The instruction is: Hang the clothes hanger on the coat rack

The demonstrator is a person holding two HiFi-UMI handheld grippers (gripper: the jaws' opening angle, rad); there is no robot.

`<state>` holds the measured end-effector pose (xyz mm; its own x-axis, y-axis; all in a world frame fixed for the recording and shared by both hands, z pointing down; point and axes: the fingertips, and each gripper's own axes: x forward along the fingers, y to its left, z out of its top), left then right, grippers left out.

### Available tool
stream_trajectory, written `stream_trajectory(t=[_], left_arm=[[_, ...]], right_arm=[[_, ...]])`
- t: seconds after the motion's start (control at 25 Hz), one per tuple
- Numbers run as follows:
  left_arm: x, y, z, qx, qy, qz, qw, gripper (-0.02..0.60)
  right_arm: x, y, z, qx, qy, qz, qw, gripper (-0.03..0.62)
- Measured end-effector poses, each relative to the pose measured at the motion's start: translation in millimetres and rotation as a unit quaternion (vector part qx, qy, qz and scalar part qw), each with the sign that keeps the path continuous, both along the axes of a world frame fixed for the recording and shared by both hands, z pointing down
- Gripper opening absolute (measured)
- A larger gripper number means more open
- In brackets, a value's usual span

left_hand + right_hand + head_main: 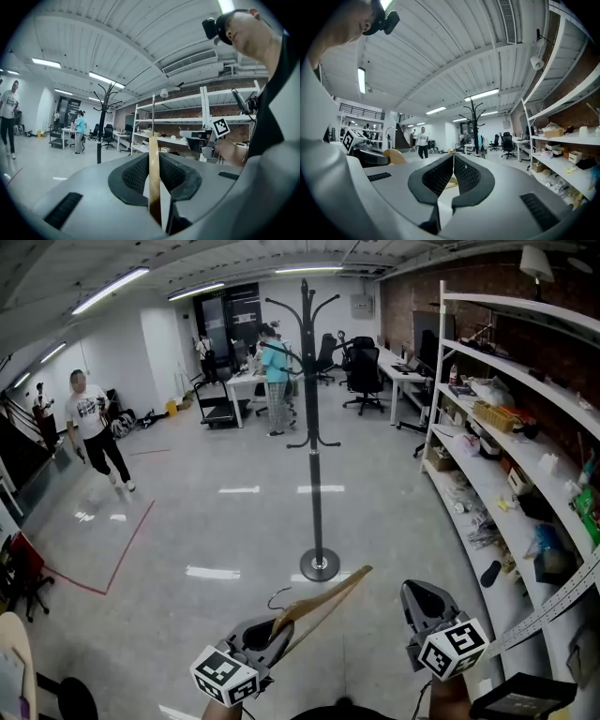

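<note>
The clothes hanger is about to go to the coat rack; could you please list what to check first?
1. The left hand-held gripper is shut on the clothes hanger: ok.
2. The right hand-held gripper is empty, jaws together: ok.
3. The coat rack stands upright, upper hooks bare: ok.
4. The hanger's wire hook is free of the jaws: ok.
5. The wire hook is turned toward the coat rack: cannot tell.

Head view: set high, facing forward and down the room. The coat rack (316, 427) stands at 12 o'clock at middle distance, the shelving (506, 427) at 3 o'clock. The left gripper (275, 626) at 7 o'clock and the right gripper (418, 598) at 5 o'clock sit close beneath.

Left gripper view: low, tilted upward, ceiling (117, 42) overhead. The rack is far at 10 o'clock, the shelving ahead.

Right gripper view: likewise low. The rack is far at 12 o'clock, the shelving at 3 o'clock.

All three views share rack and shelving.
</note>
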<state>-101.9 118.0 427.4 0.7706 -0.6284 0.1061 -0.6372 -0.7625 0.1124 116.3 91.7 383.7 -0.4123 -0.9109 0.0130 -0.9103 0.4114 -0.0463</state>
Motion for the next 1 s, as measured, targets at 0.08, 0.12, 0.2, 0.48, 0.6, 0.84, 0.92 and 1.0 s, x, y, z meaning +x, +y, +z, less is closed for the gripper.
stream_trajectory(t=[0.08, 0.12, 0.2, 0.48, 0.6, 0.84, 0.92, 1.0], left_arm=[[12.8, -22.4, 0.6, 0.003, -0.007, -0.008, 0.9999, 0.052], [17.8, -32.5, 0.7, 0.002, -0.01, -0.011, 0.9999, 0.054], [25.6, -48.1, 0.2, -0.004, -0.014, -0.01, 0.9999, 0.054], [33.2, -121.6, 5.6, -0.009, -0.016, -0.002, 0.9998, 0.052], [33.4, -162.6, 5.9, -0.007, -0.009, 0.003, 0.9999, 0.054], [15.1, -270.8, -6.6, 0.01, -0.004, 0.039, 0.9992, 0.054], [9.5, -306.2, -12.0, 0.015, -0.002, 0.053, 0.9985, 0.054], [7.2, -334.7, -15.1, 0.015, 0.0, 0.064, 0.9979, 0.054]], right_arm=[[13.1, -22.0, 3.6, 0.002, 0.002, -0.006, 1.0, 0.008], [18.5, -32.6, 4.9, 0.001, 0.001, -0.007, 1.0, 0.008], [24.9, -50.3, 5.6, -0.004, 0.001, -0.011, 1.0, 0.008], [22.6, -123.1, 6.0, 0.011, 0.027, -0.034, 0.999, 0.008], [19.9, -160.5, 5.4, 0.006, 0.031, -0.032, 0.999, 0.008], [-8.9, -263.6, -8.9, 0.024, 0.03, -0.028, 0.999, 0.008], [-14.9, -298.5, -11.5, 0.024, 0.028, -0.018, 0.999, 0.008], [-17.5, -325.2, -12.9, 0.021, 0.027, -0.009, 0.999, 0.008]])
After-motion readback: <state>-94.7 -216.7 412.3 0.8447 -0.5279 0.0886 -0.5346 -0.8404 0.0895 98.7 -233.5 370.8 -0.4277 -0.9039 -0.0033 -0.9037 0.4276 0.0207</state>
